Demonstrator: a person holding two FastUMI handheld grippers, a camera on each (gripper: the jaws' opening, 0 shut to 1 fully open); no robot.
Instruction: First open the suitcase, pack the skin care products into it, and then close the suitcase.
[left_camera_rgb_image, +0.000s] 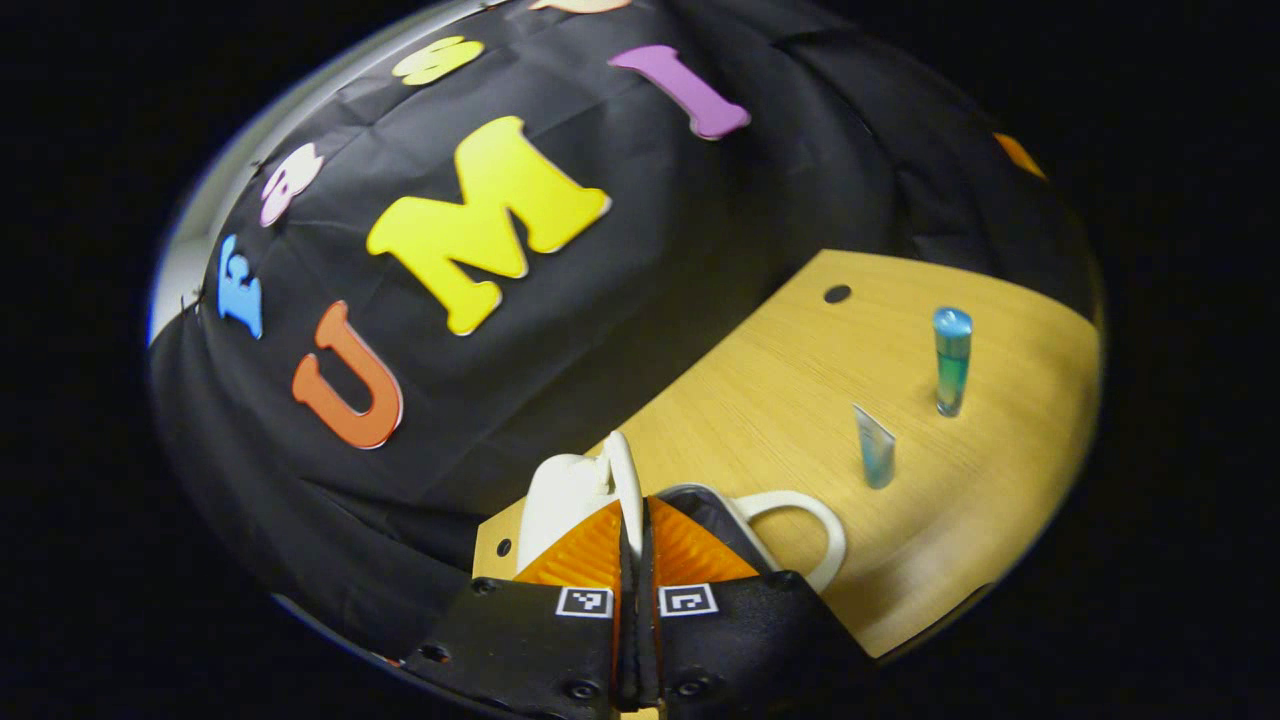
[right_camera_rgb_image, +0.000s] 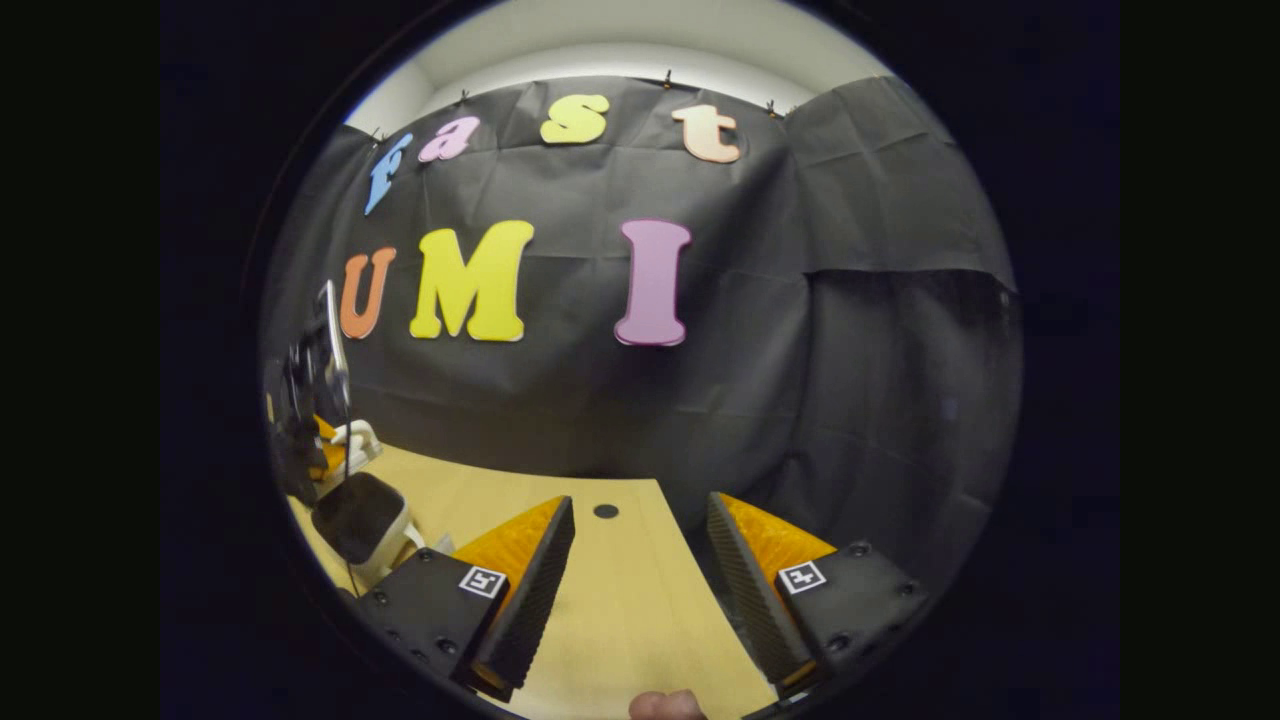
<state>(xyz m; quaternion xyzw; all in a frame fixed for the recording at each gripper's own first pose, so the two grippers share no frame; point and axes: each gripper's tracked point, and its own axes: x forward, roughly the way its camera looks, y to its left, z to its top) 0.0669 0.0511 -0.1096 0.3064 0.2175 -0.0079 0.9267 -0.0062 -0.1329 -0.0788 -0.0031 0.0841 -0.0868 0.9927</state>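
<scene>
Evidently the opening step was in hand; in the left gripper view the left hand-held gripper (left_camera_rgb_image: 636, 520) was seen closed narrow on a thin white edge of the suitcase (left_camera_rgb_image: 575, 490), apparently the rim of its lid, with both fingers pressed against it; the suitcase, small and white with a dark panel, lay at the near corner of the table (left_camera_rgb_image: 960, 520), and its looped white handle (left_camera_rgb_image: 805, 520) stuck out just beside the fingers. Two skin care products stood beyond the suitcase and well apart from it: a small tube (left_camera_rgb_image: 876, 448) nearer, and a taller blue-capped bottle (left_camera_rgb_image: 951, 360) past that.

In the right gripper view the right hand-held gripper (right_camera_rgb_image: 640, 570) was held wide and empty above bare table (right_camera_rgb_image: 620, 610), well to the side of the suitcase (right_camera_rgb_image: 362, 520), beside which the left hand-held gripper (right_camera_rgb_image: 310, 420) could be made out.

To do the step well, it was judged that the lid should be swung up along its hinge arc rather than pulled straight, since a thin rim could slip from the pads; the light case might be dragged or tipped, so it could usefully be steadied by the free gripper at its base; the lid should be laid fully back before release, so that it would not fall shut; the products should be kept clear of the swing.
</scene>
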